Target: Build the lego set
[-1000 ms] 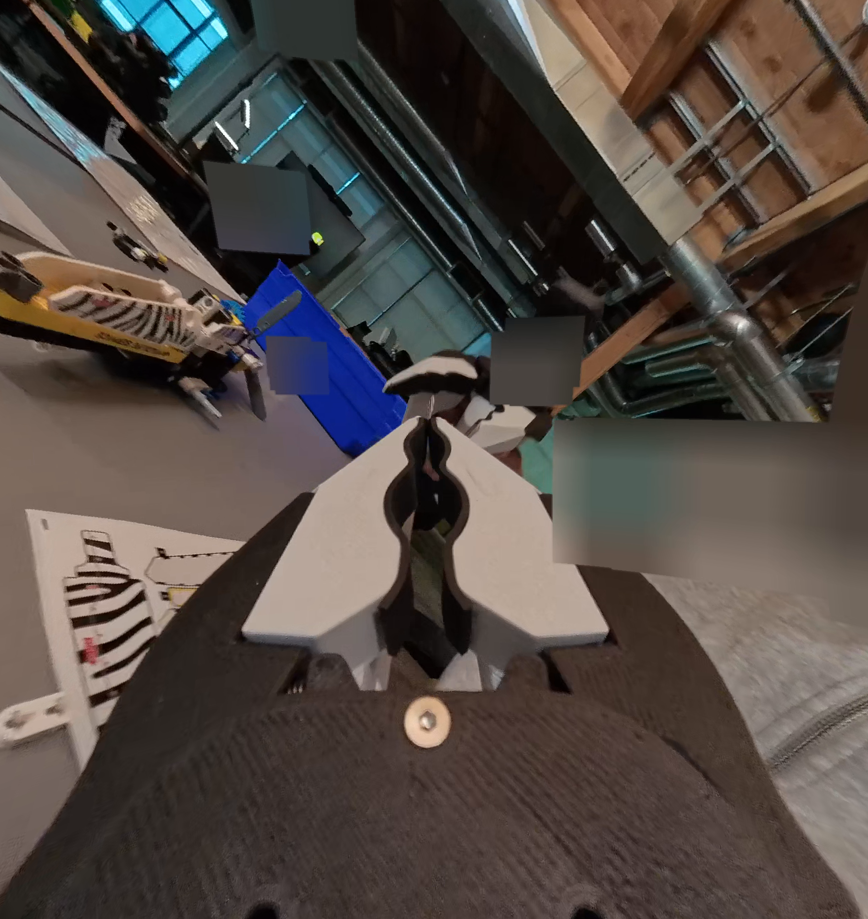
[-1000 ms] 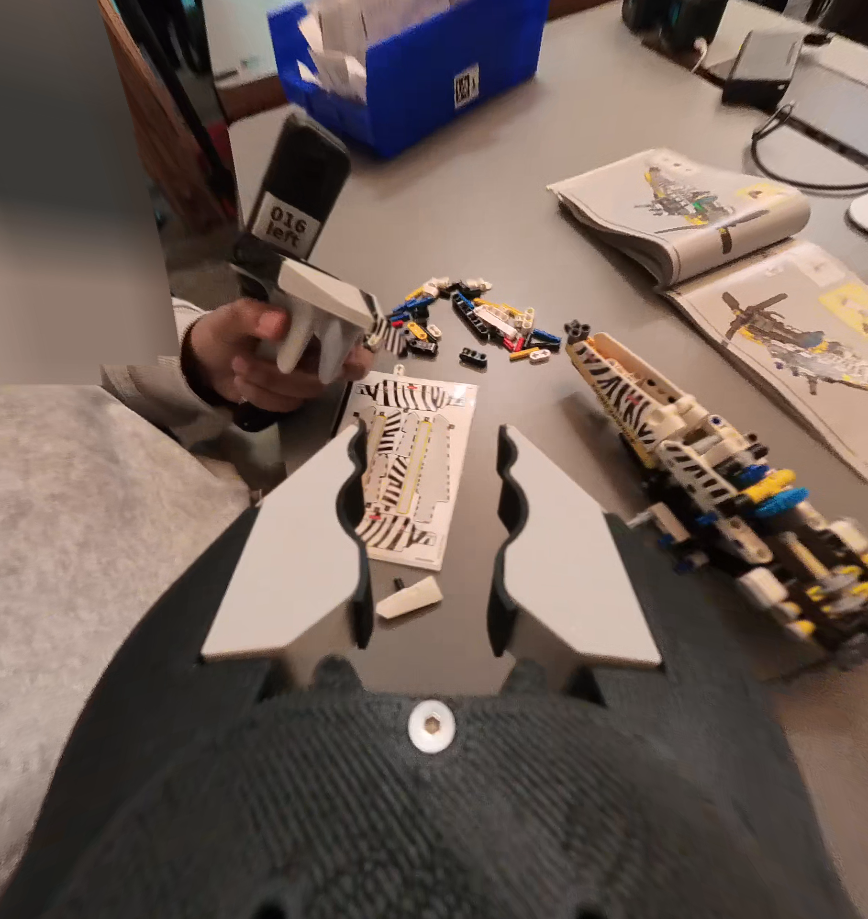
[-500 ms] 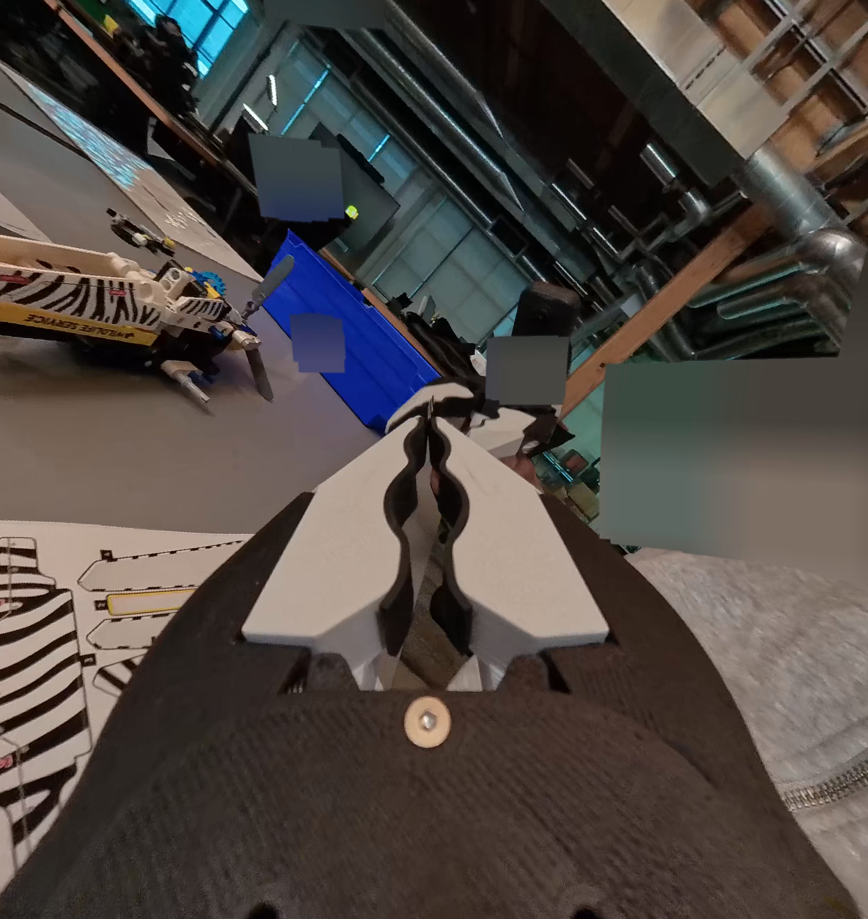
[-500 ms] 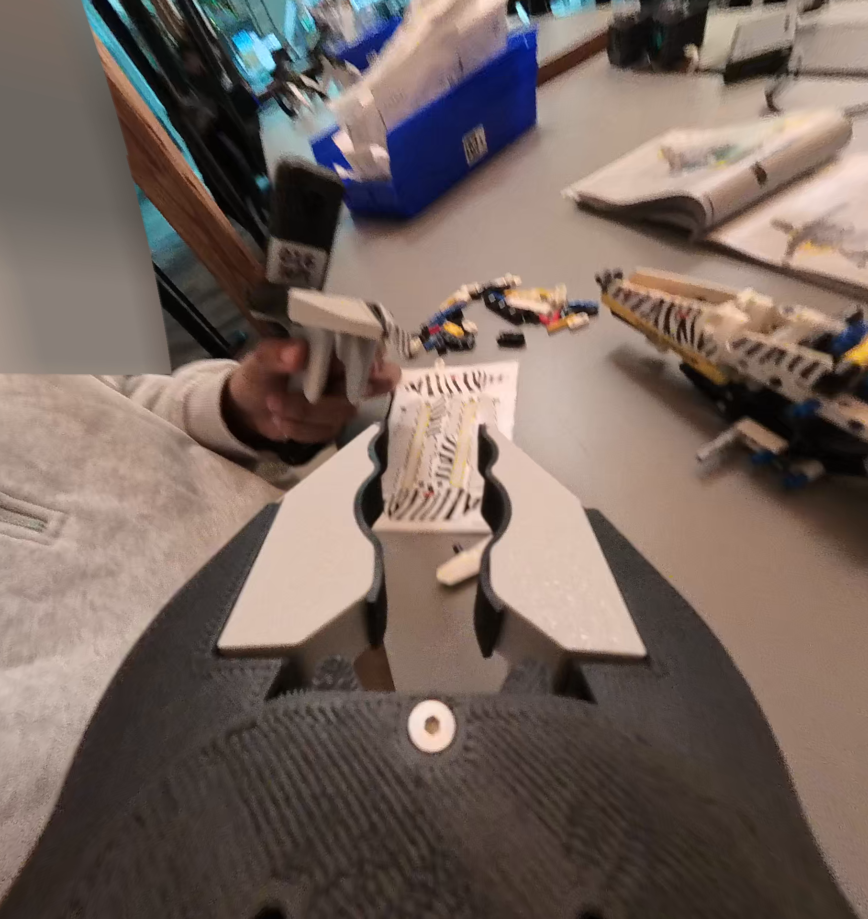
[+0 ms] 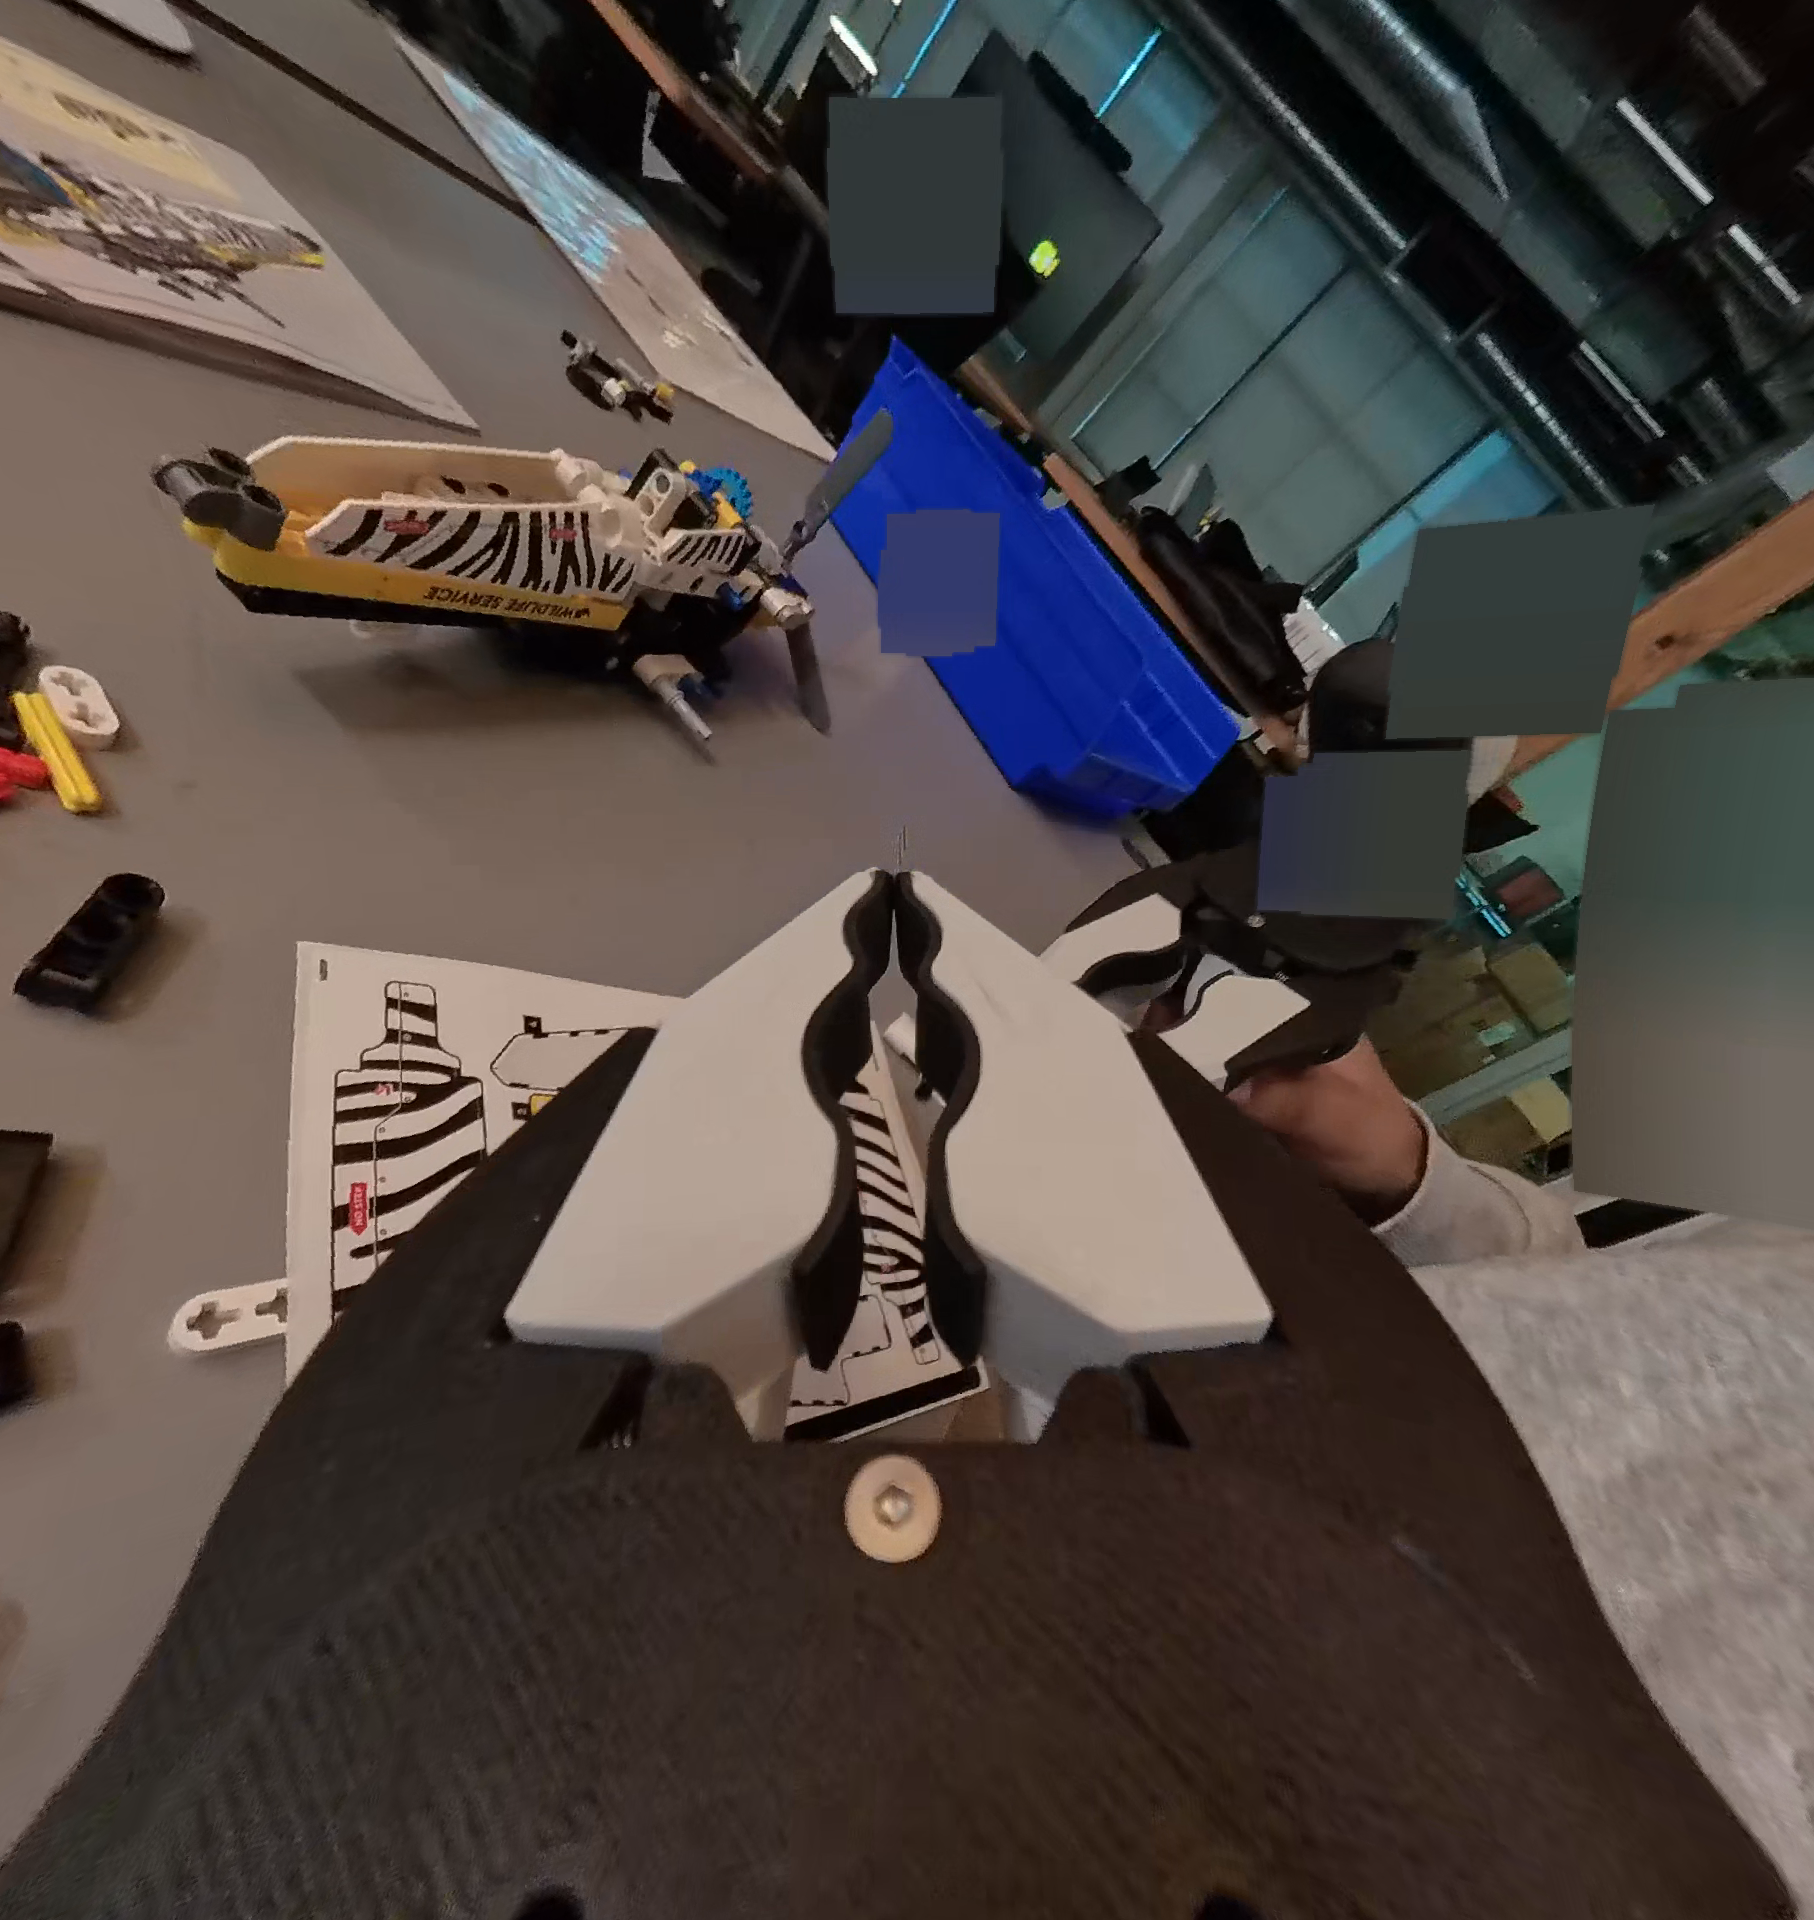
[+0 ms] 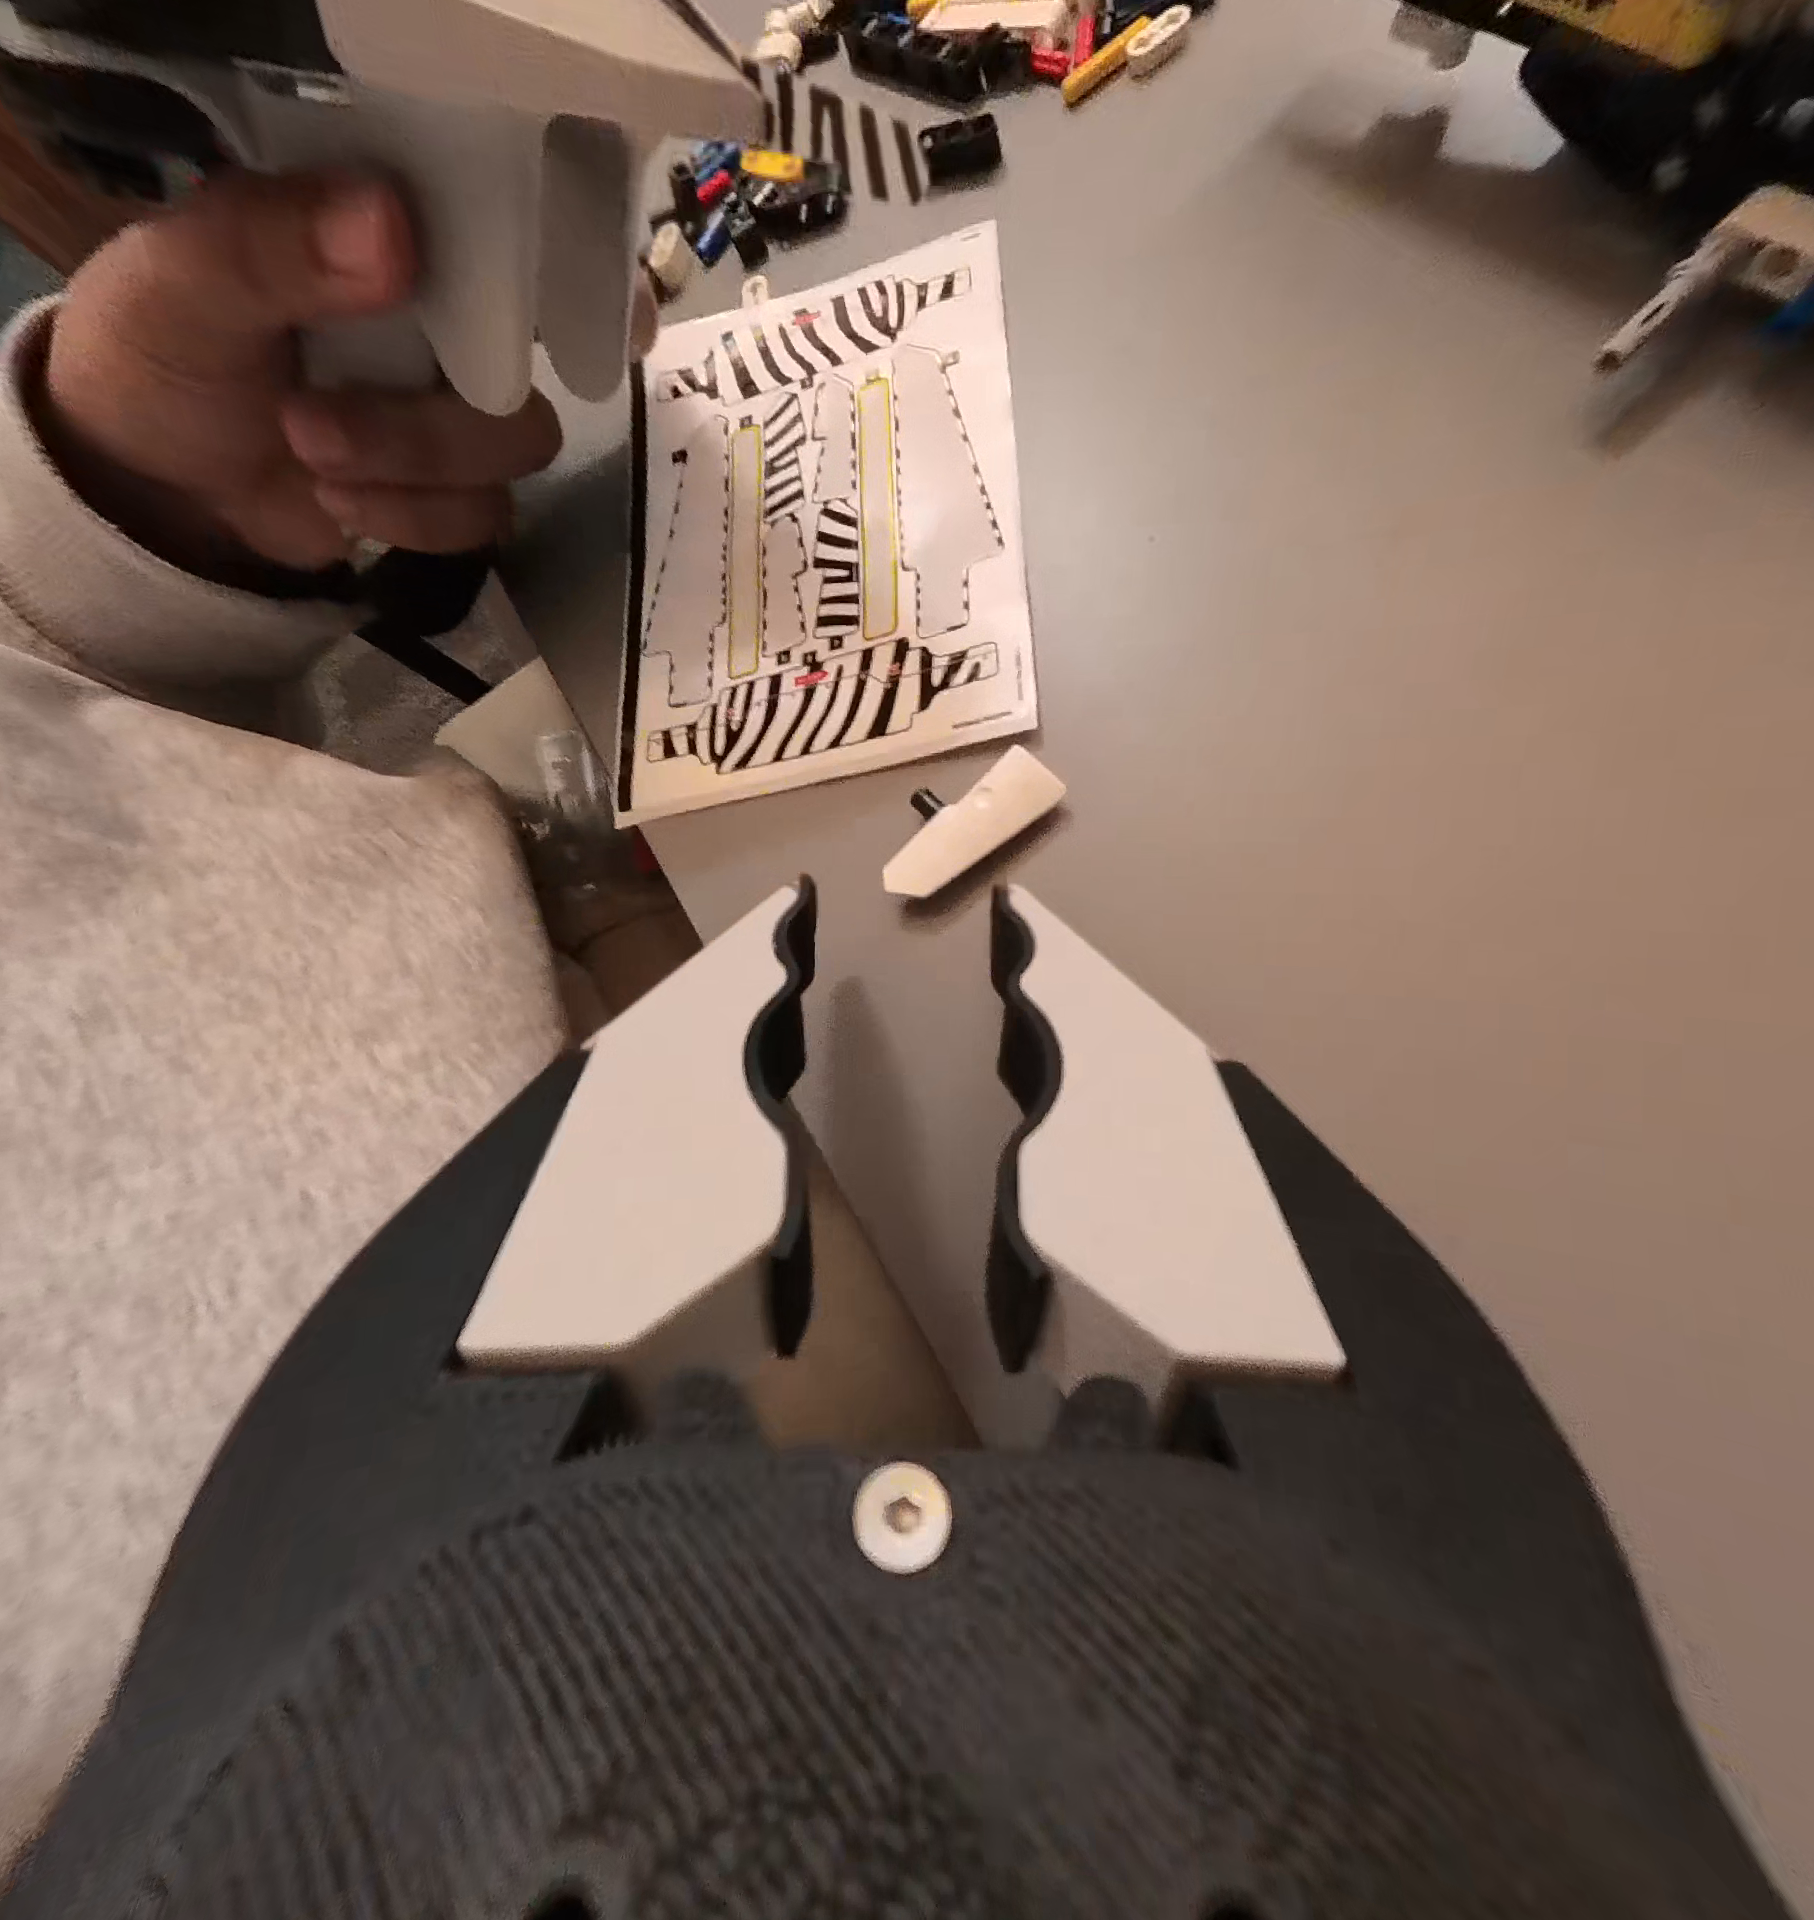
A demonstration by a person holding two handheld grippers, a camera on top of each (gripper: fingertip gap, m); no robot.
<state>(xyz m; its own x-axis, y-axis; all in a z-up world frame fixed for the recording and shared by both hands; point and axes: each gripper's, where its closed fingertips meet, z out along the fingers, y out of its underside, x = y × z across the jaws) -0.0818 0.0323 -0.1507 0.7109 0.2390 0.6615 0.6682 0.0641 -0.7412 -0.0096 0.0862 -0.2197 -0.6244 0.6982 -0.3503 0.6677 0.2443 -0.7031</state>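
Note:
My left gripper is shut on a zebra-striped sticker, which shows only as a thin edge above the tips. In the right wrist view the left gripper is raised at the upper left, with the striped sticker hanging from its tip. My right gripper is open and empty, low over the table. A white tapered lego panel with a black pin lies just ahead of its tips. The sticker sheet lies beyond it, and under my left gripper. The zebra-and-yellow lego plane stands farther back.
Loose lego pieces lie in a heap past the sheet and at the left of the left wrist view. A blue bin stands behind the plane. An open instruction booklet lies at the far left. A white beam lies by the sheet. One gripper's finger ends stand about 12 cm off the other's. The zebra-and-yellow lego plane lies some 12 cm from my left tips, 20 cm from my right tips.
My left gripper has tilted down toward the table, still shut on the sticker. My right gripper has dropped close to the white panel and its jaws have narrowed.

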